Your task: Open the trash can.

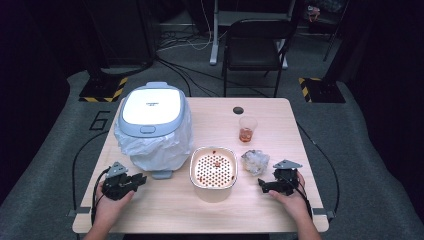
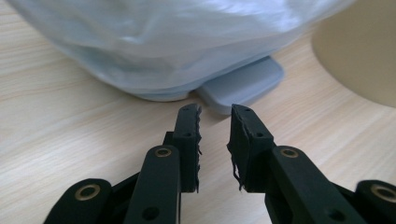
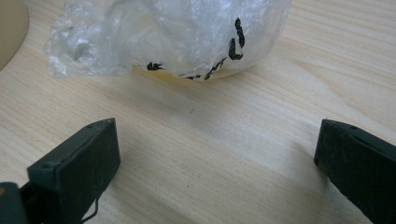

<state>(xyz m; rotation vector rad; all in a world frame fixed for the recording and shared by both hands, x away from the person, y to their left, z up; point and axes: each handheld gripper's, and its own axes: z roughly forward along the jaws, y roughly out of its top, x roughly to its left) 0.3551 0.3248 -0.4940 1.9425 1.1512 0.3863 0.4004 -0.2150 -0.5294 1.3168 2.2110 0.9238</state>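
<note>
My left gripper [image 1: 141, 179] rests on the wooden table [image 1: 170, 210] at the front left, in a person's hand. Its jaws [image 2: 215, 112] stand a narrow gap apart with nothing between them. They point at the grey pedal [image 2: 243, 84] of a lidded bin [image 1: 152, 107] lined with a white plastic bag [image 2: 177, 42]. My right gripper [image 1: 261, 185] lies at the front right with its jaws [image 3: 215, 135] wide open over bare wood. A crumpled clear plastic wrapper [image 3: 177, 37] with black print lies just beyond them, apart from the fingers.
A cream perforated strainer bowl [image 1: 215, 192] with reddish bits inside sits mid-table between the grippers, and its wall [image 2: 359, 56] is at the right of the left gripper view. A plastic cup [image 1: 247, 129] of reddish liquid stands behind it. A chair [image 1: 255, 42] stands beyond the table.
</note>
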